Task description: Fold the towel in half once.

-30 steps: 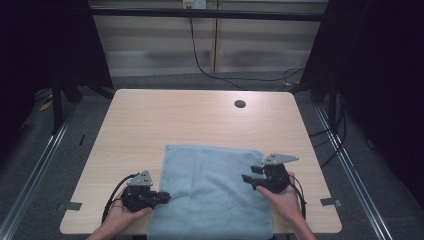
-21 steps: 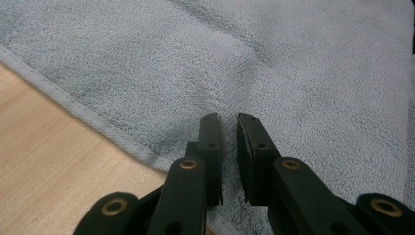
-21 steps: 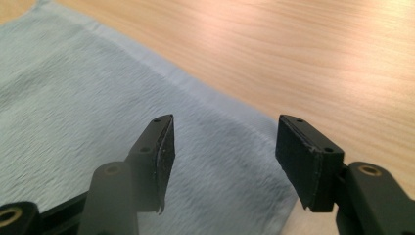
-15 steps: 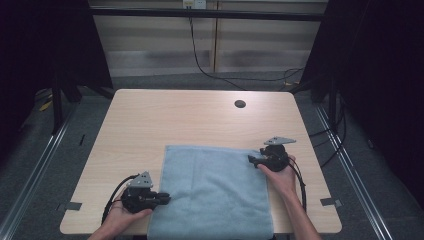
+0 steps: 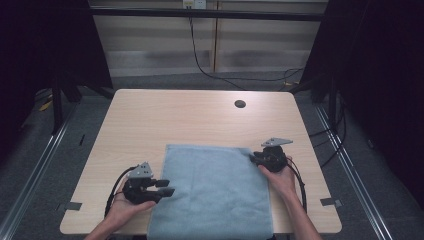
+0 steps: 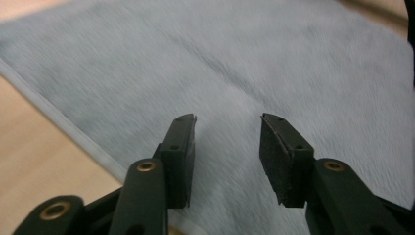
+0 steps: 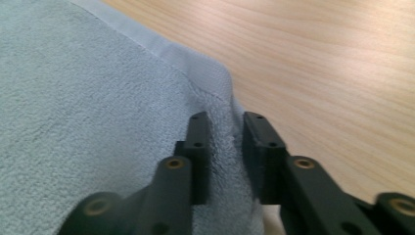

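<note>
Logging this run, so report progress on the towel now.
Done: the blue towel lies spread flat on the table. In hand: the right tongs pinch the towel's far right corner; the left tongs are open over its left edge. Left: no fold made yet.

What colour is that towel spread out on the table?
The towel is a plain light blue-grey with no pattern; the high view shows it best.
</note>
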